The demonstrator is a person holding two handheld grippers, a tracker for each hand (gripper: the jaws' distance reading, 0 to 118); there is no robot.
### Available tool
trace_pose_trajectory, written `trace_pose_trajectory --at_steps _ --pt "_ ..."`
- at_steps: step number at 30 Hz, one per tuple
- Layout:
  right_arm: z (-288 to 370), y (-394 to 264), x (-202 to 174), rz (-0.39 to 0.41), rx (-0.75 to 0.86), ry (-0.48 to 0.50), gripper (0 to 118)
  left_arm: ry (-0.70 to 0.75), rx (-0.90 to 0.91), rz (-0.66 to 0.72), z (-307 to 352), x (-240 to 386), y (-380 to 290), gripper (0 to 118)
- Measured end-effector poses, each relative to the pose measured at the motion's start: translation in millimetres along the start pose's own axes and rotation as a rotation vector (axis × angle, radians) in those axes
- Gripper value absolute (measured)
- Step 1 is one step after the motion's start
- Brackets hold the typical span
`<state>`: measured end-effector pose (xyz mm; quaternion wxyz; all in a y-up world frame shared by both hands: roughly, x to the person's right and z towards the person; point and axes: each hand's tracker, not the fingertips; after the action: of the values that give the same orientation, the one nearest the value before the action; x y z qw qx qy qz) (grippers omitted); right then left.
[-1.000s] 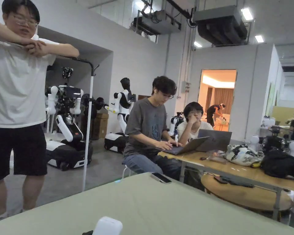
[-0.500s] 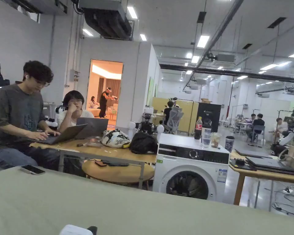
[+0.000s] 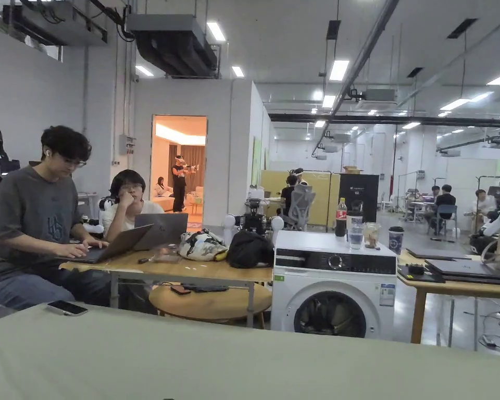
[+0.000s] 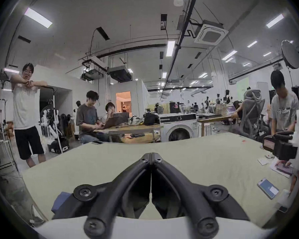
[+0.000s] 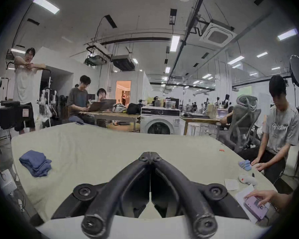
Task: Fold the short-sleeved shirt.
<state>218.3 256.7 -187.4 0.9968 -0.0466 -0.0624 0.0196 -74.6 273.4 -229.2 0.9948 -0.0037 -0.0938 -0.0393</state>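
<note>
Shirt: the blue folded garment (image 5: 35, 163) lay on the pale green counter (image 5: 97, 142), off to the left of the right tool's view, well apart from it; presumably this was the short-sleeved shirt, though the bundle was too compact to be sure.
Shirt axis: in that view its long side ran from upper left toward lower right, layers stacked, folded edges facing lower right.
Shirt, left view: a blue corner (image 4: 61, 201) peeked out low on the left, just beside the left tool's linkage.
Left tool (image 4: 151, 154): jaws pressed together tip to tip, nothing between them, over bare counter.
Right tool (image 5: 150, 153): jaws likewise closed on nothing, pointing across the counter.
Far edge: a phone (image 3: 66, 308) lay by the counter's rim.
Beyond: a washing machine (image 3: 335, 291) stood behind.
</note>
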Motion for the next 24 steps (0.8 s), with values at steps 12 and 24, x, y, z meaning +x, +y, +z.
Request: trace_pose_trajectory --at_steps 12,24 --pt "6.9 2.2 1.3 -0.035 0.014 0.01 14 -0.025 0.026 -0.003 8.0 3.4 6.0 6" --pt "2.4 0.9 0.3 -0.049 0.002 0.024 97 -0.025 0.038 0.029 11.9 -0.3 3.8 110"
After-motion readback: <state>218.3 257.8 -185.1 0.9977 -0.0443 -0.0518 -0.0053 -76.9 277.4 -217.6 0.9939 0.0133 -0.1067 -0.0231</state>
